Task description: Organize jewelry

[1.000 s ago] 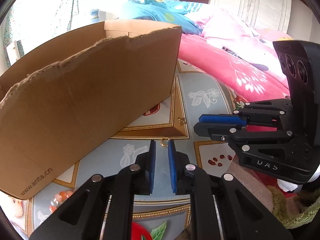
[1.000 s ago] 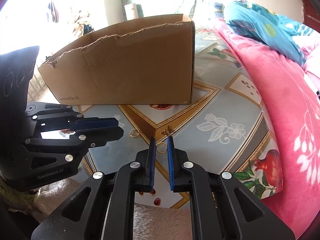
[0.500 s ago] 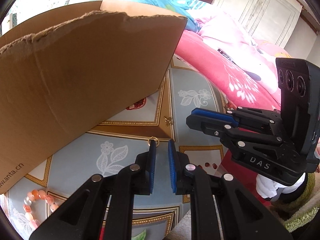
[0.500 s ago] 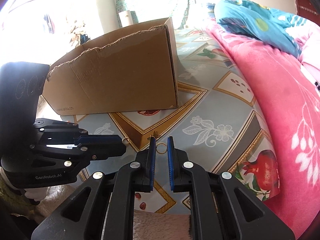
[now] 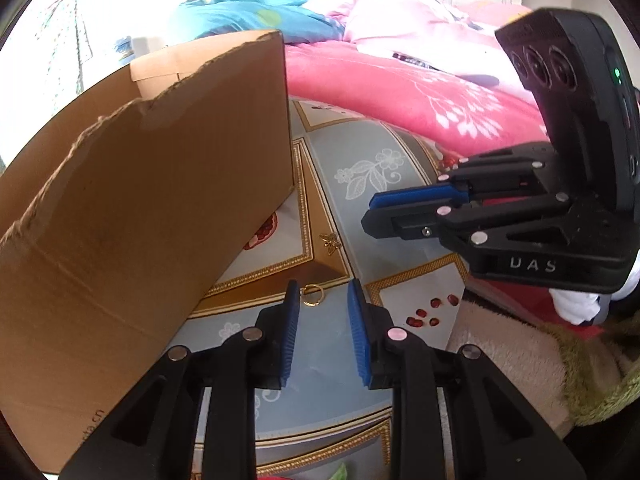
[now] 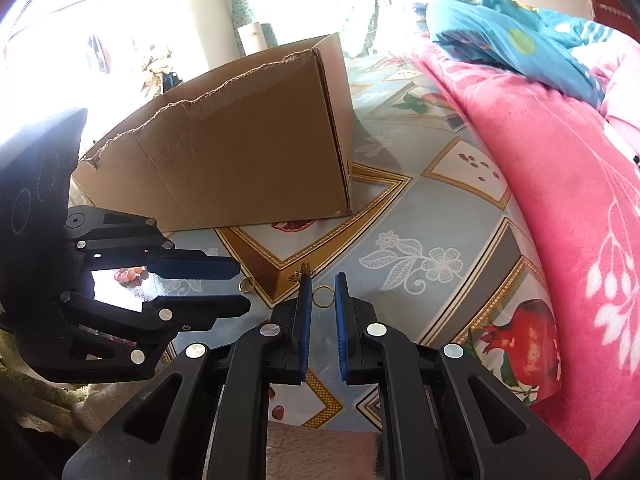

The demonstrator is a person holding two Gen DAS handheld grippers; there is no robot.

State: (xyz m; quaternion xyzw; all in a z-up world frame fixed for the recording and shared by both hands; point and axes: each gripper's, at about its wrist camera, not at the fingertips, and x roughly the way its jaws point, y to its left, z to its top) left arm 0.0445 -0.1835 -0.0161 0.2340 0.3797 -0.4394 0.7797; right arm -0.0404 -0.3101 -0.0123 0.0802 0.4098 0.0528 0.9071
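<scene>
Two tools, two gold rings

Left tool [image 5: 322, 294] has just been widening, its ring [image 5: 312, 294] loose near the box [image 5: 160, 208]; right tool [image 6: 320, 290] pinches its ring [image 6: 322, 296] by the rim, which could slip.

pink blanket [image 6: 560, 184] beside patterned tablecloth [image 6: 448, 216].

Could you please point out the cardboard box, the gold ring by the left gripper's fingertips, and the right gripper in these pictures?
cardboard box [image 5: 160, 200]: left wrist view, its near side wall.
gold ring [image 5: 312, 295]: left wrist view, on the hoop.
right gripper [image 6: 320, 286]: right wrist view, midway between its blue fingertips.
</scene>
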